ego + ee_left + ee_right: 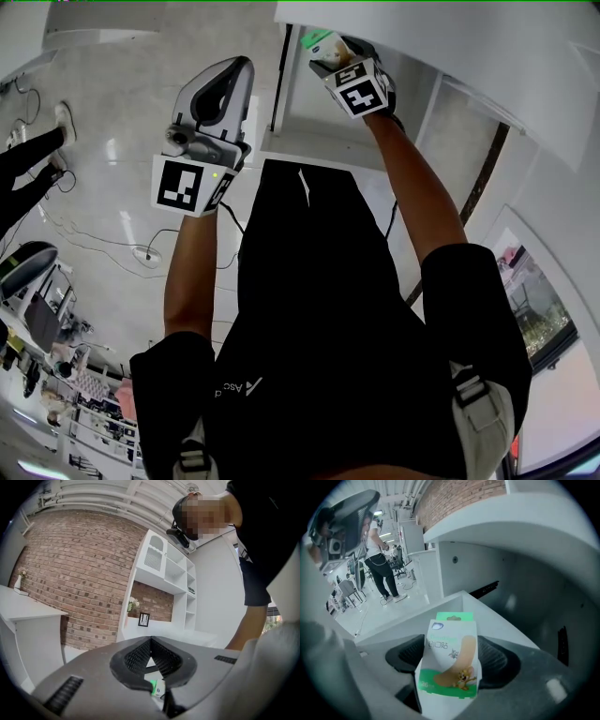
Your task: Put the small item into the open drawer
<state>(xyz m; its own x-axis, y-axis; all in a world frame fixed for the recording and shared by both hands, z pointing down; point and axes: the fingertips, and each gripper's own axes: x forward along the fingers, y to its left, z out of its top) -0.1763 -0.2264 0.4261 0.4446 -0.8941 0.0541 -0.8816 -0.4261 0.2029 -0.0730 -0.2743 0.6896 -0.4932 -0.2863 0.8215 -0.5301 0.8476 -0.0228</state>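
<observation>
Bandage box [322, 43] sits at the upper middle of the head view, pinched in your right gripper [337, 58] over the white open drawer [300, 141]. Your left gripper [240, 71] hangs beside it at upper left, apart from both.

In the left gripper view, the left gripper [150, 641] has its jaw tips together. A green-and-white scrap shows in the gap below them; you cannot tell what it is.

In the right gripper view, the right gripper [452, 654] is closed on the bandage box [449, 665] across its flat faces. The box stands upright, with the drawer [487, 612] corner just beyond. It looks like thin, light card that would crush or twist easily, so keep the squeeze gentle and stay on the broad faces at mid-height.
</observation>
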